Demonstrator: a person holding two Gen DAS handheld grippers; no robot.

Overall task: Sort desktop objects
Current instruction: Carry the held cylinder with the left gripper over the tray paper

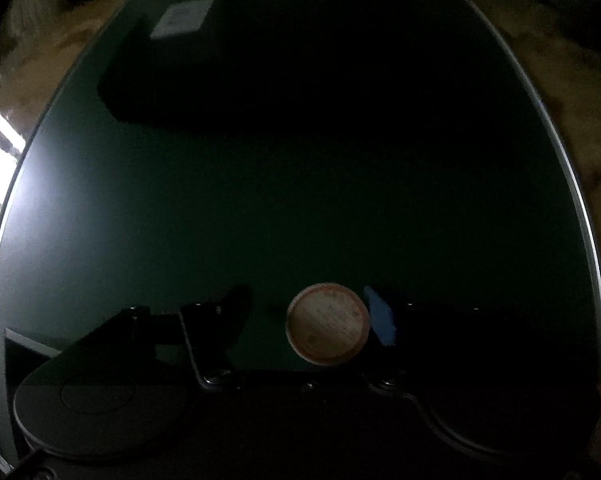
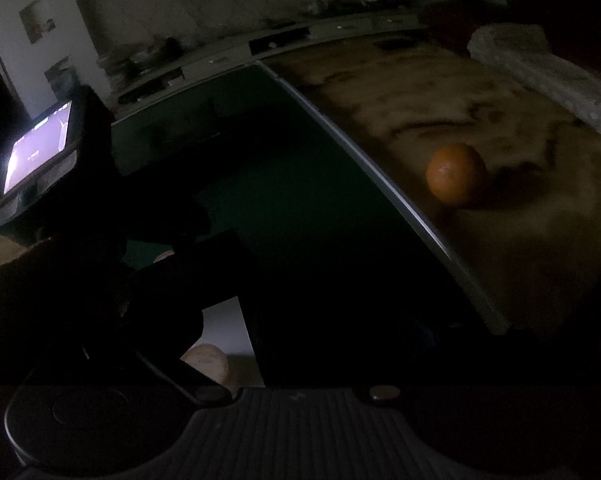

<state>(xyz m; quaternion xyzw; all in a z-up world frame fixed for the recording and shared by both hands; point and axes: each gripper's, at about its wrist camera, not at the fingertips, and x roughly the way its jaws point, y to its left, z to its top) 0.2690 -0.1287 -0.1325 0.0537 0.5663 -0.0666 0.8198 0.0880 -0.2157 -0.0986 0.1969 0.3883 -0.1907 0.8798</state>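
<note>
The scene is very dark. In the left wrist view a round pale lid or cap with a reddish rim (image 1: 327, 324) sits between the fingers of my left gripper (image 1: 300, 324), over a dark green mat (image 1: 300, 180). The blue-padded right finger (image 1: 382, 320) is close beside it; the dark left finger (image 1: 216, 328) stands apart from it. In the right wrist view an orange (image 2: 457, 179) lies on the brown marbled table to the right of the mat. My right gripper's fingers are lost in darkness. The other hand-held gripper with its lit screen (image 2: 38, 146) is at the left.
A dark flat object with a white label (image 1: 182, 18) lies at the mat's far left. The mat has a pale metal edge (image 2: 380, 168). A pale rounded object (image 2: 208, 362) shows low in the right wrist view. A white wrapped bundle (image 2: 548, 76) lies at the far right.
</note>
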